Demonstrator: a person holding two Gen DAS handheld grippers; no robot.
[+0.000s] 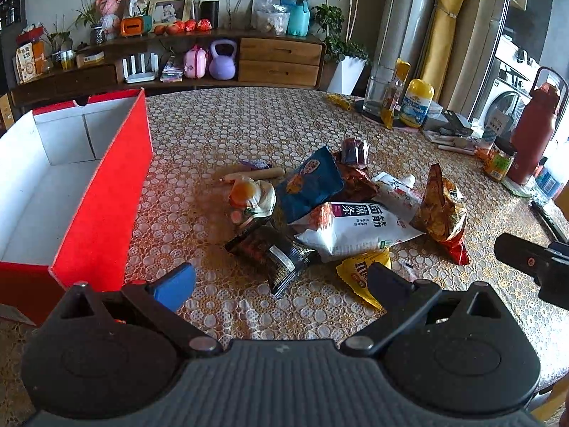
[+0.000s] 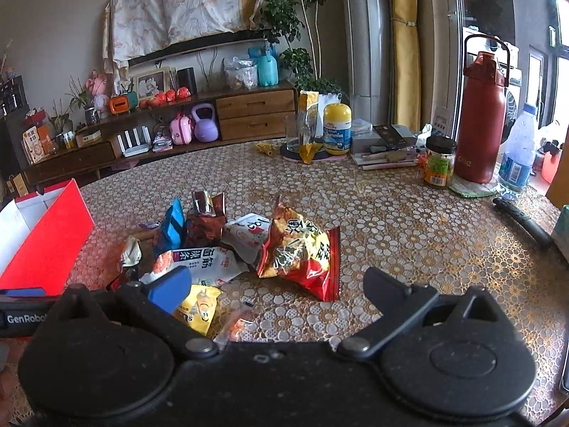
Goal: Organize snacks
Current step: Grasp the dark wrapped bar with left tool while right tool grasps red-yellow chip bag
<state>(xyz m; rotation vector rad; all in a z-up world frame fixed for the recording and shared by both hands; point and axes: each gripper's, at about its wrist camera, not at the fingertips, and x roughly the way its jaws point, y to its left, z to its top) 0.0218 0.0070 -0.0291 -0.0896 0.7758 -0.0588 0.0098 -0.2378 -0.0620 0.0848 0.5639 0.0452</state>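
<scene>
A pile of snack packets lies mid-table: a blue bag (image 1: 309,185), a white bag with dark characters (image 1: 355,229), a black mesh-print packet (image 1: 274,252), a yellow candy bag (image 1: 359,274) and a red chip bag (image 1: 442,213). An open red box with a white inside (image 1: 53,192) stands to the left. My left gripper (image 1: 281,284) is open and empty, just short of the black packet. My right gripper (image 2: 279,290) is open and empty, in front of the red chip bag (image 2: 300,252). The yellow bag (image 2: 199,307) lies by its left finger.
At the table's far right stand a tall red flask (image 2: 480,121), a water bottle (image 2: 517,153), a small jar (image 2: 439,162), a yellow-capped bottle (image 2: 337,130), a glass and papers. A black pen-like object (image 2: 522,222) lies near the right edge. A sideboard stands behind.
</scene>
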